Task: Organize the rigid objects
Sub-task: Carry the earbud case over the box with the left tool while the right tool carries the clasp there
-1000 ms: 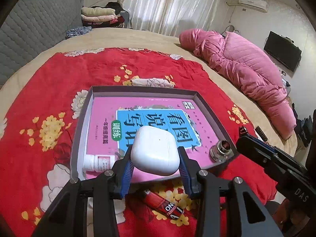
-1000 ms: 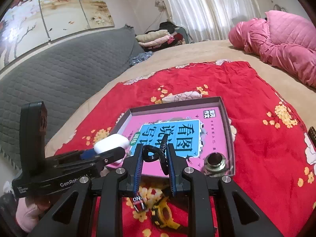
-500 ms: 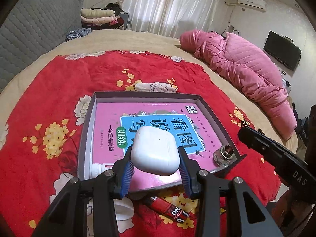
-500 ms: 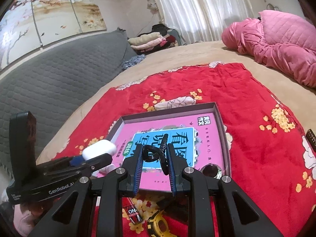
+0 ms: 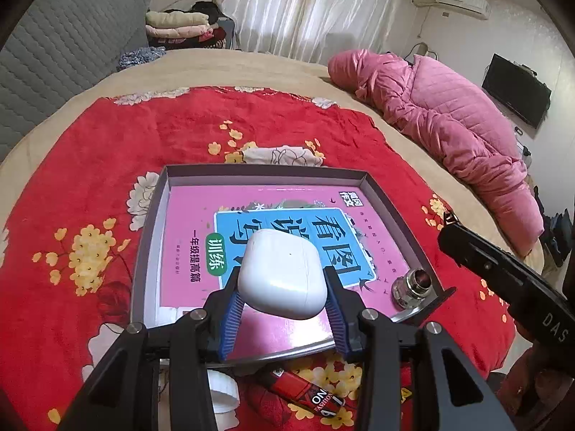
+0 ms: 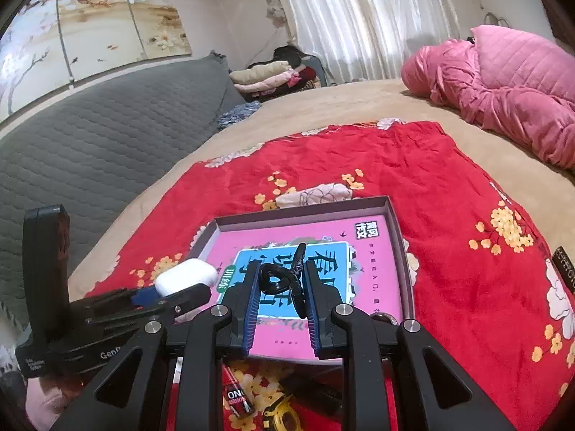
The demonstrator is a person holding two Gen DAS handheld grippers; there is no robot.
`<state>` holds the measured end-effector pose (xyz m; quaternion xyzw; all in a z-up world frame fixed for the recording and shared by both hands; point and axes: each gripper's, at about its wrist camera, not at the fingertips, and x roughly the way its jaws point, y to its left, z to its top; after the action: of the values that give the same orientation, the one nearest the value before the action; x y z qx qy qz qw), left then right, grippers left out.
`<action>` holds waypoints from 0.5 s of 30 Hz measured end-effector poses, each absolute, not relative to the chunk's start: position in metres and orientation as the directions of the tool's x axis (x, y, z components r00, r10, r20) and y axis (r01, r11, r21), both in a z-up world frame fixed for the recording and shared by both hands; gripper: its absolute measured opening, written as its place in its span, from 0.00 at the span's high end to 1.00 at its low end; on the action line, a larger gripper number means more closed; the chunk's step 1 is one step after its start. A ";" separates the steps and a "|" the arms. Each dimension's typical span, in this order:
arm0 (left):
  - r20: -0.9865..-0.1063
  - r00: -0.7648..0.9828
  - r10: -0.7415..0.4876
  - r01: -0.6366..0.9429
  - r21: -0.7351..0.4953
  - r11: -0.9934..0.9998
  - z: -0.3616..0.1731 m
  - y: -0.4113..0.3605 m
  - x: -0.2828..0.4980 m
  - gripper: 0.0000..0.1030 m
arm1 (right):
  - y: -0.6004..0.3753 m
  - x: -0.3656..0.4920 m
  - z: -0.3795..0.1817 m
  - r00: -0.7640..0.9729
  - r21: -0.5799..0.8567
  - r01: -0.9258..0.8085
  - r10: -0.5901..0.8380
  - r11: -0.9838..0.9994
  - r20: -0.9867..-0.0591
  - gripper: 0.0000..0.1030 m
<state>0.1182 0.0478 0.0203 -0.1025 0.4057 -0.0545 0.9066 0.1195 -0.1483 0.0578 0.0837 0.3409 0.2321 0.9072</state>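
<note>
My left gripper (image 5: pixel 282 309) is shut on a white earbud case (image 5: pixel 282 280), held above the near part of a grey shallow box (image 5: pixel 266 171). The case also shows in the right wrist view (image 6: pixel 187 276). A pink book (image 5: pixel 287 222) lies in the box, with a metal fitting (image 5: pixel 411 284) in its near right corner. My right gripper (image 6: pixel 282 294) is shut on a small black looped object (image 6: pixel 284 280), held above the box (image 6: pixel 305 212).
On the red floral cloth (image 5: pixel 90 179) near the box's front edge lie a red lighter (image 5: pixel 305 393), a white cap (image 5: pixel 222 391) and a yellow tape measure (image 6: pixel 282 418). A pink quilt (image 5: pixel 449 125) lies at the far right. A grey headboard (image 6: pixel 90 136) stands at the left.
Both grippers have risen and drawn back a little from the box, each still holding its object. The box looks smaller and farther.
</note>
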 end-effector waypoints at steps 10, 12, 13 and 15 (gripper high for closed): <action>-0.736 0.652 -0.180 0.016 -0.225 0.974 0.008 0.046 0.126 0.59 | -0.141 0.128 0.047 0.639 0.291 -0.363 0.464 0.885 -0.614 0.77; -0.743 0.644 -0.182 0.013 -0.227 0.974 0.003 0.045 0.128 0.59 | -0.138 0.129 0.045 0.632 0.281 -0.365 0.458 0.888 -0.626 0.77; -0.746 0.640 -0.181 0.013 -0.226 0.974 0.000 0.044 0.128 0.59 | -0.137 0.129 0.044 0.630 0.274 -0.367 0.455 0.889 -0.629 0.77; -0.754 0.630 -0.186 0.019 -0.224 0.974 -0.005 0.041 0.129 0.59 | -0.135 0.130 0.041 0.628 0.267 -0.369 0.450 0.890 -0.635 0.77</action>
<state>0.1294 0.0407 -0.0049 -0.0978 0.4262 -0.0571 0.8975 0.1297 -0.1346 0.0413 0.0557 0.3664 0.2274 0.9005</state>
